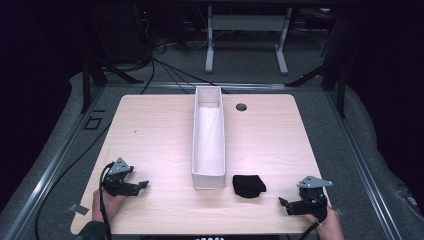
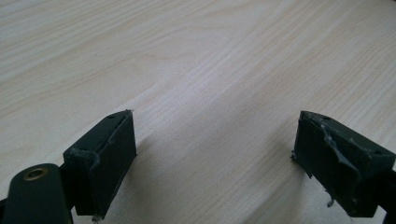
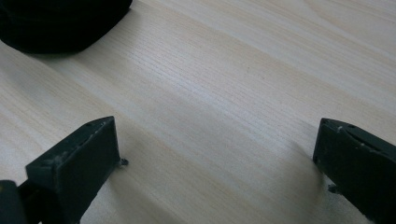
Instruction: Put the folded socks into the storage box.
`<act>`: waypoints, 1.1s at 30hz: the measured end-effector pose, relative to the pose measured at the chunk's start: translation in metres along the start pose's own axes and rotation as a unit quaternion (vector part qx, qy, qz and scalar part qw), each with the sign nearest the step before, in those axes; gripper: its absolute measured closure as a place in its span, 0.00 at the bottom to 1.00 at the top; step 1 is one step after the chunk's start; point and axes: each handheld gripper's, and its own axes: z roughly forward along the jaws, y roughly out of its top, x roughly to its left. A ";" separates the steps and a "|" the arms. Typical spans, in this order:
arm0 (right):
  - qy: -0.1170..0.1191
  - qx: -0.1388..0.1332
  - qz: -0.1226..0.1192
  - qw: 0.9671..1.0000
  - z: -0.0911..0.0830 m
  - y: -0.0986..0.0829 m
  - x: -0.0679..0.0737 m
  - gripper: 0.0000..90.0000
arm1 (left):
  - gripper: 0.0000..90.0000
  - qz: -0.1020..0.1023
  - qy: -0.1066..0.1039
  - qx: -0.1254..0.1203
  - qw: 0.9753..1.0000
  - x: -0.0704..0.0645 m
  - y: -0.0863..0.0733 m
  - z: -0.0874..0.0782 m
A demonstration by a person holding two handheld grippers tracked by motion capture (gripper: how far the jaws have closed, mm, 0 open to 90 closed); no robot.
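From above, a long narrow white open box [image 1: 208, 145] stands along the middle of the light wooden table [image 1: 150, 135]. A small black folded cloth [image 1: 248, 185] lies just right of the box's near end. The left gripper [image 1: 141, 185] rests left of that end, the right gripper [image 1: 283, 203] right of the cloth.

Left gripper view: jaws spread wide over bare wood, holding nothing.

Right gripper view: jaws likewise released; the cloth [image 3: 60, 21] lies beyond them.
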 end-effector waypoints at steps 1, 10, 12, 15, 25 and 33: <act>0.000 0.000 0.000 1.000 0.000 0.000 0.000 0.00 | 0.14 0.000 0.000 0.000 1.000 0.000 0.000 0.000; 0.001 0.012 0.001 1.000 0.000 0.002 -0.001 0.00 | 0.14 0.000 0.000 0.000 1.000 0.000 0.000 0.000; 0.001 0.012 0.001 1.000 0.000 0.003 -0.001 0.00 | 0.14 0.000 0.000 0.000 1.000 0.000 0.000 0.000; 0.003 0.014 0.001 1.000 0.001 0.003 -0.001 0.00 | 0.14 0.000 0.000 0.000 1.000 0.000 0.000 0.000; -0.008 0.015 -0.002 1.000 -0.003 0.003 -0.001 0.04 | 0.14 0.000 -0.001 -0.001 1.000 0.000 0.000 0.000; 0.010 0.059 0.005 0.998 -0.004 0.012 -0.004 0.00 | 0.14 0.000 -0.001 0.000 1.000 0.000 0.000 0.000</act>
